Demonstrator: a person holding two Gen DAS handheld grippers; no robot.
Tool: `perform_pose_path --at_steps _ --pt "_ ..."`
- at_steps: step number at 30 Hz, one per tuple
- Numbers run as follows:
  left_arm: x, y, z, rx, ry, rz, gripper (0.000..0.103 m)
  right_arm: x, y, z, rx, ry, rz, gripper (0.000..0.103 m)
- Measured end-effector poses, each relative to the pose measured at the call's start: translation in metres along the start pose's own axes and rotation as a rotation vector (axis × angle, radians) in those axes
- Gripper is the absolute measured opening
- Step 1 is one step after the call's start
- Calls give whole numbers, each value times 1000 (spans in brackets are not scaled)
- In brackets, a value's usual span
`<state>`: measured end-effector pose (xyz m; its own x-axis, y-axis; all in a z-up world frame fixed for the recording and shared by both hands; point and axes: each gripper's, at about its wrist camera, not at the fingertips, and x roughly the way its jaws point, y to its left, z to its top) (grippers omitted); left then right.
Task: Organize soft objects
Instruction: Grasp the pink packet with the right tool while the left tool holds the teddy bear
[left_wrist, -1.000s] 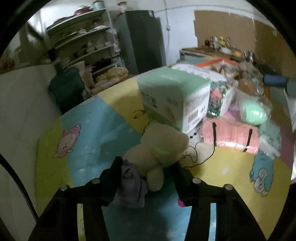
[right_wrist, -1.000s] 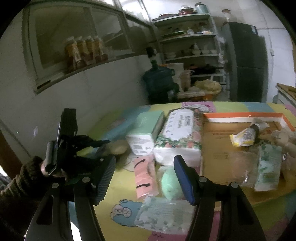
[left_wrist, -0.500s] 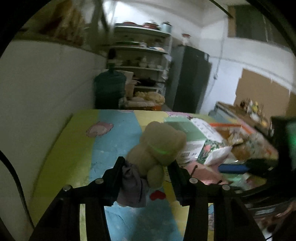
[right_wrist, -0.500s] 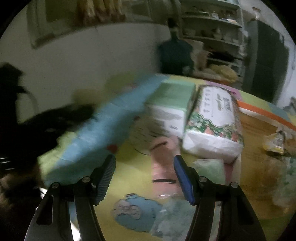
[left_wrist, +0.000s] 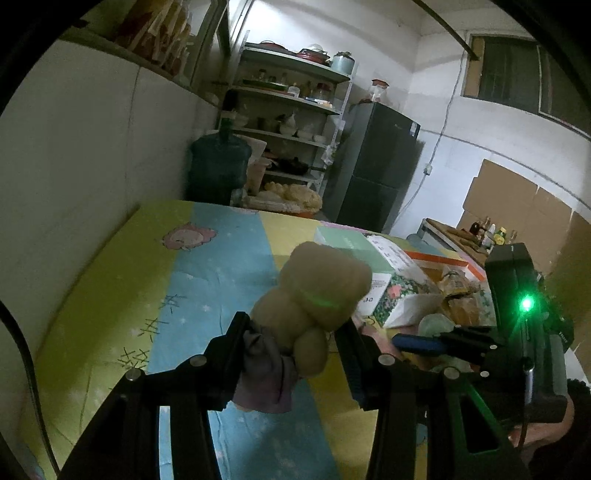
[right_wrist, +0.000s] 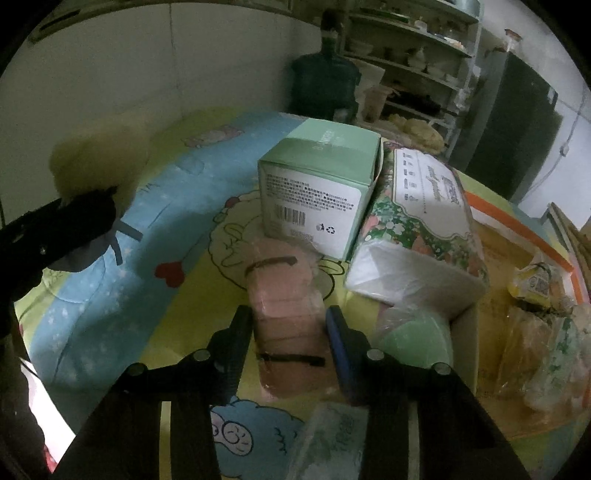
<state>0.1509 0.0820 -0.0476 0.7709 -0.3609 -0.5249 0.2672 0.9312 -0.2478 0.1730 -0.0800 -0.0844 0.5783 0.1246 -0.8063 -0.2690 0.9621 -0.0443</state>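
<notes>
Holding the bear (left_wrist: 317, 295) aloft in your clamped left gripper (left_wrist: 291, 350) frees the mat (right_wrist: 192, 184) — your right gripper (right_wrist: 290, 328) is closing around the pink pack (right_wrist: 288, 314) by the box (right_wrist: 317, 192).

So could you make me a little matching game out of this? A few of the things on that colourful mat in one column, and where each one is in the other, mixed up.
Things:
1. plush toy
2. pink pack
3. green box
4. floral tissue pack

Places:
A. leaning against the green box's right side
B. lying on the mat between the right gripper's closing jaws
C. held up off the mat in the left gripper
D. standing on the mat just behind the pink pack

Pairs: 1-C, 2-B, 3-D, 4-A
</notes>
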Motion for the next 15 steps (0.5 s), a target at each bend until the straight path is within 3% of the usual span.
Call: perform_pose_path --at_steps 15 --pt "-12 -1 -2 -11 -33 16 48 -29 8 5 23 -103 109 39"
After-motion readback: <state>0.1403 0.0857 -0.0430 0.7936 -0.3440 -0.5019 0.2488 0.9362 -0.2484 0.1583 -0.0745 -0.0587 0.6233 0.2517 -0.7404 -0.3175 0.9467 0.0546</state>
